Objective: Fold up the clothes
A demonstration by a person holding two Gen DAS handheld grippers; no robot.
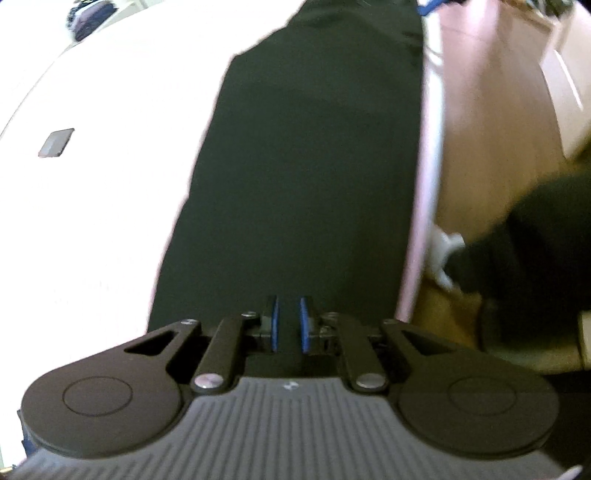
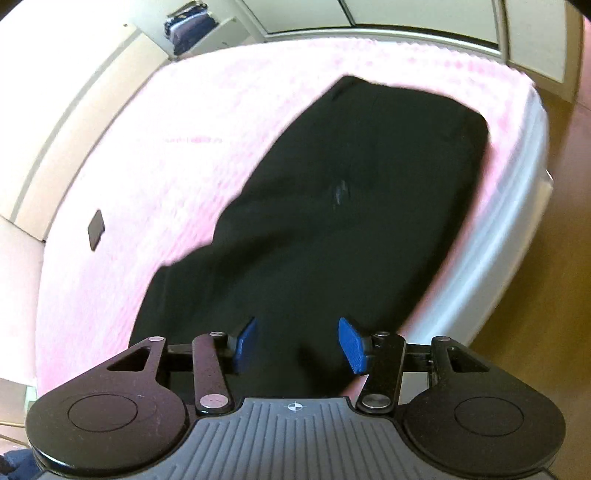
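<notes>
A long black garment (image 1: pixel 303 166) lies flat along the pink bed (image 1: pixel 92 229), close to its right edge. My left gripper (image 1: pixel 289 325) sits at the garment's near end. Its blue pads (image 1: pixel 274 325) are close together with dark cloth between them. In the right wrist view the same black garment (image 2: pixel 332 206) stretches away across the pink bed (image 2: pixel 184 147). My right gripper (image 2: pixel 299 343) hovers over the garment's near end. It is open, its blue pads (image 2: pixel 352 345) wide apart with nothing between them.
A small dark flat rectangle (image 2: pixel 96 229) lies on the bed left of the garment, also visible from the left wrist (image 1: pixel 56 143). A shelf with stacked clothes (image 2: pixel 188 27) stands beyond the bed. Wooden floor (image 2: pixel 535 295) runs along the bed's right edge.
</notes>
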